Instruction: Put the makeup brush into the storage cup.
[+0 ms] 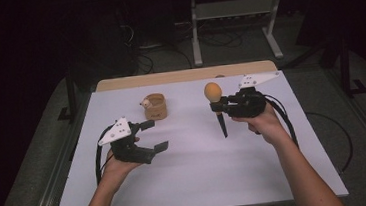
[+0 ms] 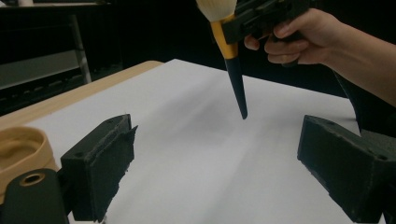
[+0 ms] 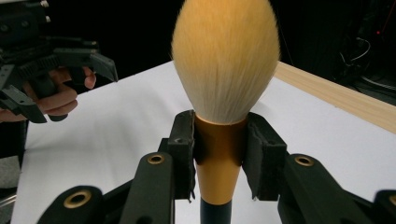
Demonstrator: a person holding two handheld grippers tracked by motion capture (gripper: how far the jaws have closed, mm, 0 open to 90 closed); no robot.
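A makeup brush (image 1: 215,104) with a fluffy tan head, gold ferrule (image 3: 219,154) and dark tapered handle stands upright above the white table, head up. My right gripper (image 1: 219,102) is shut on its ferrule, both pads pressing its sides. The handle tip (image 2: 243,114) hangs just over the table. My left gripper (image 1: 155,135) is held open at the table's left, nothing between its jaws, which point toward the brush (image 2: 231,51). A tan round cup (image 1: 155,107) stands behind the left gripper, and its rim (image 2: 21,149) lies close to the left jaw.
The white table top (image 1: 192,177) has a wooden strip (image 1: 183,76) along its far edge. A small pale object (image 1: 145,104) sits at the cup's left rim. Cables (image 1: 329,135) trail off the right side. A metal stand (image 1: 234,23) is on the floor beyond.
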